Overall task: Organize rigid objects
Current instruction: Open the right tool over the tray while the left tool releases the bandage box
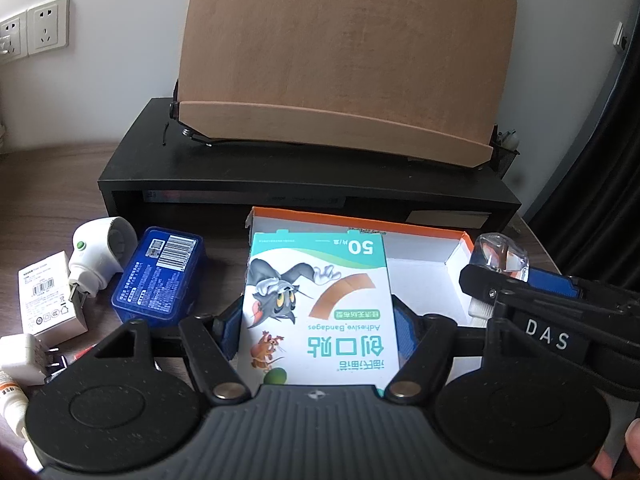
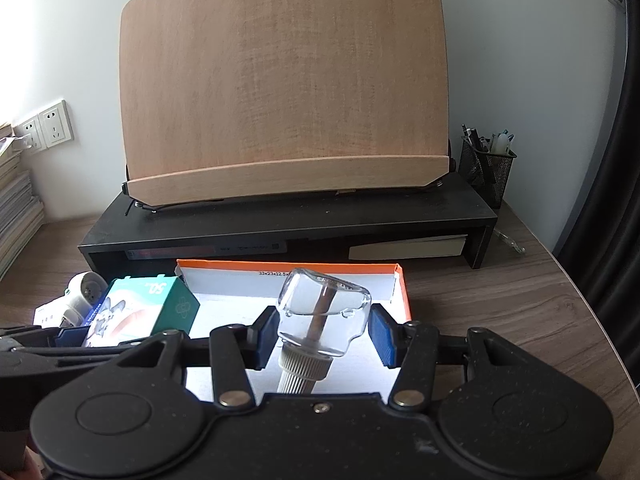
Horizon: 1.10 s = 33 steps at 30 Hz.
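In the left wrist view, the left gripper (image 1: 318, 330) has its blue pads pressed against both sides of the bandage box (image 1: 318, 312), a white and green carton printed with a cartoon cat and mouse, which it holds at the centre of the frame, over the front edge of the orange-rimmed cardboard tray (image 1: 420, 264). At about 9 o'clock from the box lies the blue tin (image 1: 160, 276), label up on the wooden desk (image 1: 224, 248), and just beyond it at 9 o'clock a white plug-in device (image 1: 102, 254) with a green dot, then a small white carton (image 1: 50, 298) and a white charger (image 1: 26, 358) toward 8 o'clock. At 3 o'clock the right gripper (image 1: 532, 304) reaches in with the clear glass bottle (image 1: 502, 254) showing at its tip. At 12 o'clock stands the black riser (image 1: 304, 176) carrying the wooden book stand (image 1: 344, 60), with wall sockets (image 1: 34, 30) at 10 o'clock. In the right wrist view, the right gripper (image 2: 326, 334) is spread wider than the clear glass bottle (image 2: 324, 308): the left pad sits against the glass while the right pad stands just clear of it, so the hold cannot be judged for certain. The bottle is inverted, ribbed white cap (image 2: 302, 370) toward the camera, above the white floor of the tray (image 2: 224, 280). The bandage box (image 2: 148, 306) appears at 9 o'clock, and a mesh pen cup (image 2: 486, 168) at 2 o'clock beside the riser (image 2: 288, 220).
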Tool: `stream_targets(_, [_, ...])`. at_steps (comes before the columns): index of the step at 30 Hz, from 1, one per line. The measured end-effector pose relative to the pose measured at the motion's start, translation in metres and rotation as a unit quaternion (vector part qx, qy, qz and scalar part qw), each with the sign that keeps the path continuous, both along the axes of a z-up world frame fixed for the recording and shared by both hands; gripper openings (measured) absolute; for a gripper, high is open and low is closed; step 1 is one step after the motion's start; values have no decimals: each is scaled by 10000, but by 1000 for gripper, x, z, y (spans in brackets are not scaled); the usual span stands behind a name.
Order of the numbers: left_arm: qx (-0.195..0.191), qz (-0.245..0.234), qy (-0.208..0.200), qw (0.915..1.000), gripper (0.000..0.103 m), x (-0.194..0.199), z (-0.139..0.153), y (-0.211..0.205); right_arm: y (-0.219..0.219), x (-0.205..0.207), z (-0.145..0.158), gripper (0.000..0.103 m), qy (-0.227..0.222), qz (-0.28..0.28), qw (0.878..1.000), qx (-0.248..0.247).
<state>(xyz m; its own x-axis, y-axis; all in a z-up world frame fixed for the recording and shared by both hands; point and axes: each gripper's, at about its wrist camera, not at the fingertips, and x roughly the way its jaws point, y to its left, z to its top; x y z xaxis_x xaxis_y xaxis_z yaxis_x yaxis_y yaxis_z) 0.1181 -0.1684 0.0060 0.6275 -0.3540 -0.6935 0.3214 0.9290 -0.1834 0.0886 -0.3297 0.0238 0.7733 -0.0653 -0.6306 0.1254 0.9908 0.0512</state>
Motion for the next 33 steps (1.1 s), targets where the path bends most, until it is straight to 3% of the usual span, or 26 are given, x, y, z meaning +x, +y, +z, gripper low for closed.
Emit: stream_targets(33, [243,-150,103,9995,71,11,-8,-6,-6,13,-9,60,163,-123,9998,-7])
